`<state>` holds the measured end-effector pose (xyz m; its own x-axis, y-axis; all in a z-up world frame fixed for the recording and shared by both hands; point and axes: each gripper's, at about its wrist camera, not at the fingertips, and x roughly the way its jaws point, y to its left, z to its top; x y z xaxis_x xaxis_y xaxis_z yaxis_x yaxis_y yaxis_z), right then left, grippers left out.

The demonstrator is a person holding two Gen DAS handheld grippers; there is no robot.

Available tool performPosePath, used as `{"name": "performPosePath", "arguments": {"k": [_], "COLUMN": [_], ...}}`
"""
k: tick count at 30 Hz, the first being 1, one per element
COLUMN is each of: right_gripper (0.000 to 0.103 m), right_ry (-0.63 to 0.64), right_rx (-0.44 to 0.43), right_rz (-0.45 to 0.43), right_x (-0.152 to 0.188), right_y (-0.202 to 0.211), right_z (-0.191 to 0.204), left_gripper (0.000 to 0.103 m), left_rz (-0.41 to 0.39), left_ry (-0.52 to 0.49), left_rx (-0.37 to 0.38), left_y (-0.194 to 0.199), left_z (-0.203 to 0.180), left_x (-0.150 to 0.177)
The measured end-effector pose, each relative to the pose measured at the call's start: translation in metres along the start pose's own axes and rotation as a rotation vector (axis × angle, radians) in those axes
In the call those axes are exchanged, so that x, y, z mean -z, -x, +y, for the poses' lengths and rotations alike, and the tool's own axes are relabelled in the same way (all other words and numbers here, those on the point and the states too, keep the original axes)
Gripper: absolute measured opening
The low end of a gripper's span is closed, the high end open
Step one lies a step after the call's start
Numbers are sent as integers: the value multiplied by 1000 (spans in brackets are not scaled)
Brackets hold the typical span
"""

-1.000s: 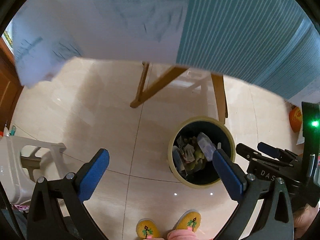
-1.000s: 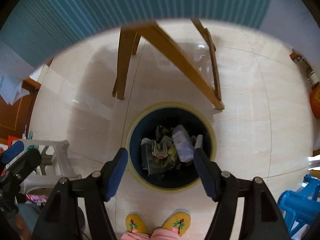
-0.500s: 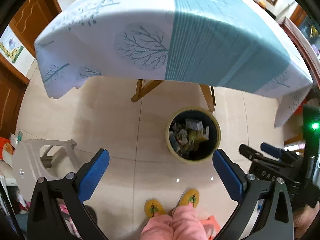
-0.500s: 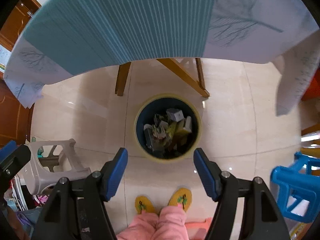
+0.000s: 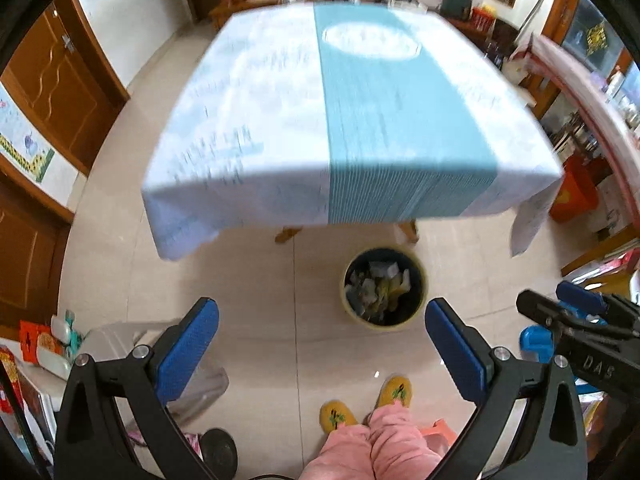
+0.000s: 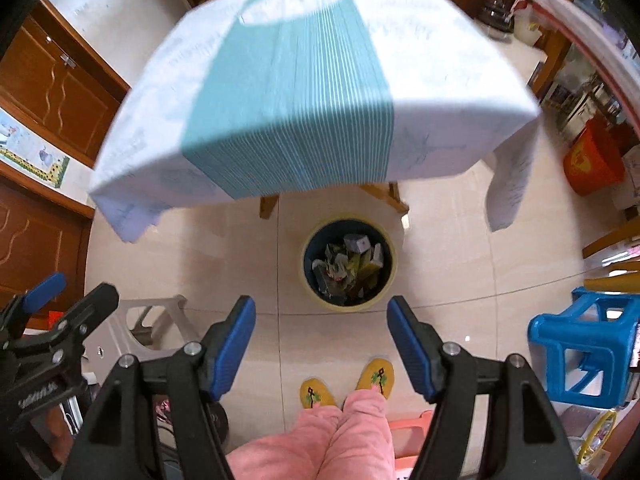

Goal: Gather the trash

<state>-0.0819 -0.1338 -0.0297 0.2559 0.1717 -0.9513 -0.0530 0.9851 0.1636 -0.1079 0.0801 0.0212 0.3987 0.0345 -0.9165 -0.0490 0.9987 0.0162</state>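
A round bin (image 5: 420,280) with a yellow rim stands on the tiled floor just in front of the table, filled with crumpled wrappers and paper trash (image 5: 378,286). The same bin (image 6: 310,280) and its trash (image 6: 348,266) show in the right wrist view. High above the floor my left gripper (image 5: 322,338) is open with nothing between its blue pads. The right gripper (image 6: 322,338) is open and empty too, the bin lying beyond its fingertips. Each gripper appears at the edge of the other's view.
A table under a white and teal cloth (image 5: 340,120) fills the upper view, on wooden legs (image 6: 268,204). A grey stool (image 6: 156,328) stands at the left, a blue stool (image 6: 588,356) at the right. The person's pink trouser legs and yellow slippers (image 6: 346,386) are below.
Both grippers have risen well above the floor. The bin has shrunk in view and the whole tabletop has come into sight. Both stay open and empty.
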Motion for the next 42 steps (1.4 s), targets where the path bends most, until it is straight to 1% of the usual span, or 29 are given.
{"name": "performPosePath", "arguments": {"k": [2, 6, 9, 14, 18, 21, 23, 28, 31, 36, 39, 42], "right_gripper": [68, 68, 68, 68, 68, 68, 68, 68, 68, 68, 68, 68], "right_ry": [1, 13, 13, 0, 45, 76, 92, 105, 102, 133, 142, 141], "right_rx": [3, 15, 25, 7, 10, -3, -15, -37, -54, -58, -54, -48], "right_rz": [-34, -114, -183, -286, -372, -425, -444, -473, -465, -449, -438, -445], "right_x": [-4, -12, -18, -33, -51, -70, -85, -118, -135, -147, -151, -154], "right_y": [27, 74, 104, 144, 160, 166, 168, 164, 157, 147, 142, 141], "right_z": [4, 10, 13, 18, 26, 27, 26, 19, 13, 12, 12, 10], "left_gripper": [102, 102, 102, 102, 102, 102, 102, 102, 102, 102, 102, 102], "left_rz": [-42, -158, -216, -304, -344, -363, -360, -367, -369, -357, -333, -334], "left_ry": [-3, 4, 18, 30, 46, 71, 86, 101, 104, 121, 126, 130], "left_rx": [-5, 1, -11, -33, -36, -42, -52, -80, -97, -114, -109, -110], "left_y": [22, 70, 94, 122, 132, 131, 126, 110, 103, 92, 85, 82], "left_z": [0, 4, 4, -2, -8, -16, -21, -33, -38, -43, -46, -47], "left_x": [-11, -33, -49, -65, -79, -91, -101, -122, -132, -144, -148, -151]}}
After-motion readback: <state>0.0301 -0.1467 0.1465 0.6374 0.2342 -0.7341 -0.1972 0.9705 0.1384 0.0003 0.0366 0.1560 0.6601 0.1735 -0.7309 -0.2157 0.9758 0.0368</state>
